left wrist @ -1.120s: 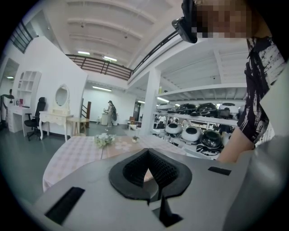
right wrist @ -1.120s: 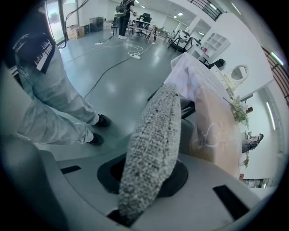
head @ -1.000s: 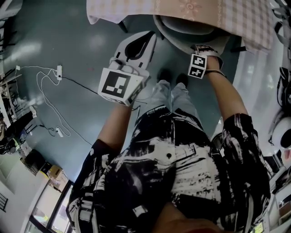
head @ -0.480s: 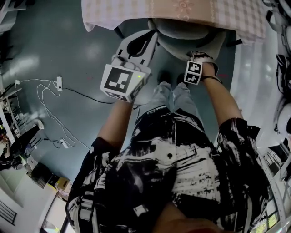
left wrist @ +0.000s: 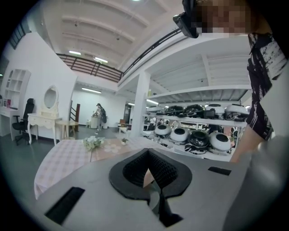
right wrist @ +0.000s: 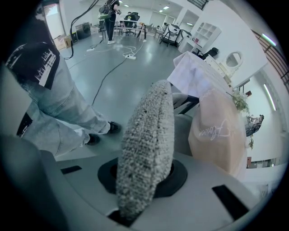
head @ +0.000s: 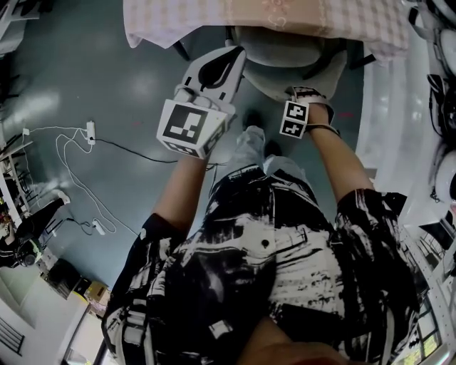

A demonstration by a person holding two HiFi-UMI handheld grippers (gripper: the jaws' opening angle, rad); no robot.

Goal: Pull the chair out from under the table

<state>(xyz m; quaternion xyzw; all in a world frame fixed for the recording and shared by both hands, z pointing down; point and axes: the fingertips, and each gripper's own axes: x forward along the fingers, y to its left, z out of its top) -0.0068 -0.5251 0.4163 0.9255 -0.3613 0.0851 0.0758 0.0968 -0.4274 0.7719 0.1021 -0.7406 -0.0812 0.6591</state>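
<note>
At left: left hand-held gripper [head: 234,58], jaws together, empty, tip just beside the chair's left edge. At centre: chair [head: 285,53], tucked beneath the checked surface [head: 214,14], back rim running left to right. At right: right hand-held gripper [head: 311,94], pointing down, clamped on that rim. Likely next: draw straight back, away from the surface.

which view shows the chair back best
The right gripper view: the chair back fills the frame, its nubbly edge clamped in the right tool. The head view shows the chair from above, partly under the tablecloth. The left gripper view doesn't clearly show it.
</note>
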